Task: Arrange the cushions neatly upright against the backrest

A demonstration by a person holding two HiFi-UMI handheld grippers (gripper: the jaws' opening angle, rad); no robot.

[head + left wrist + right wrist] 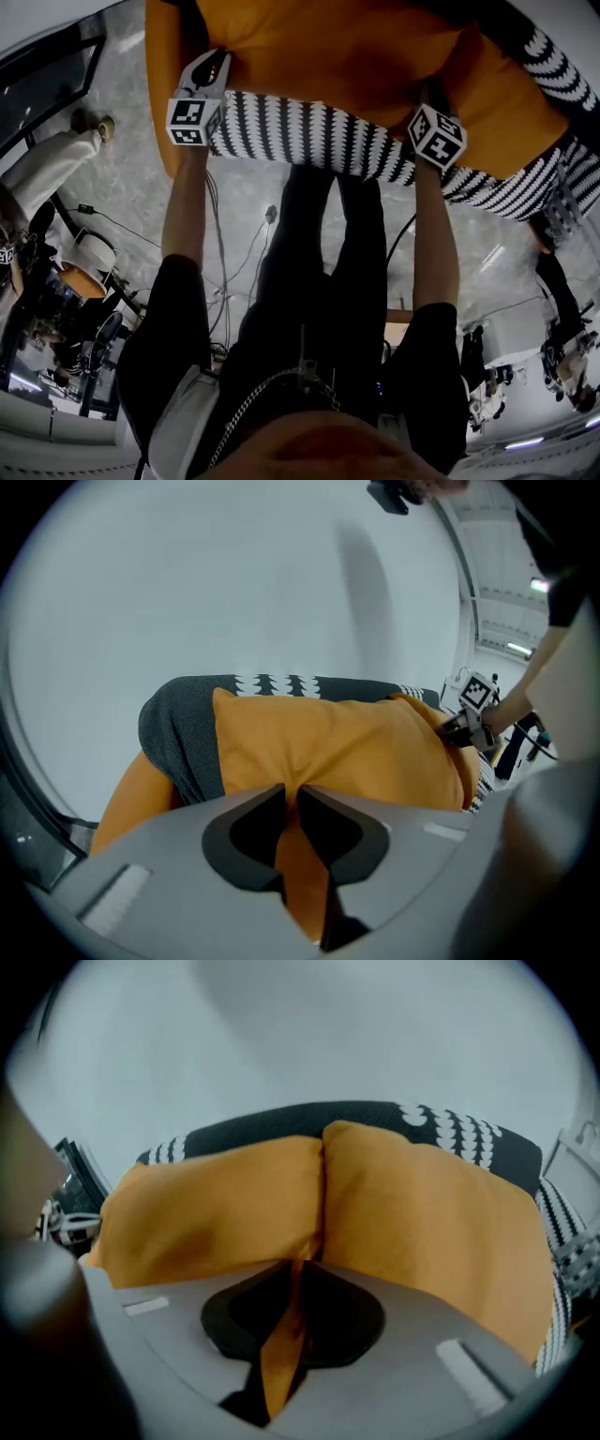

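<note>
Jaws of my left gripper [292, 801] are nearly shut, clamped on a thin fold of orange fabric that runs down between them. The fold belongs to the orange cushion [328, 742], which fills the middle of the left gripper view. At 9 o'clock of that cushion, dark grey fabric [173, 733] wraps its end. At 3 o'clock, my right gripper grips its far corner, with the marker cube [478, 692] just above.

My right gripper [298, 1274] is also pinched tight on a strip of orange fabric. In the right gripper view the strip rises to 12 o'clock into the crease where the orange cushion, at 10 o'clock, meets a second orange cushion [431, 1222] at 2 o'clock. They press together side by side. I cannot tell which of the two the strip belongs to. Behind both, at 12 o'clock, is the black backrest [366, 1115] with white pattern, and a pale wall [328, 1026] beyond.

In the head view both arms reach forward, left gripper at 11 o'clock, right at 1 o'clock. The orange mass lies at 12 o'clock above the striped seat [309, 131]. My legs stand against its front edge. Cables [239, 272] trail on the grey floor [122, 141] at 9 o'clock.
</note>
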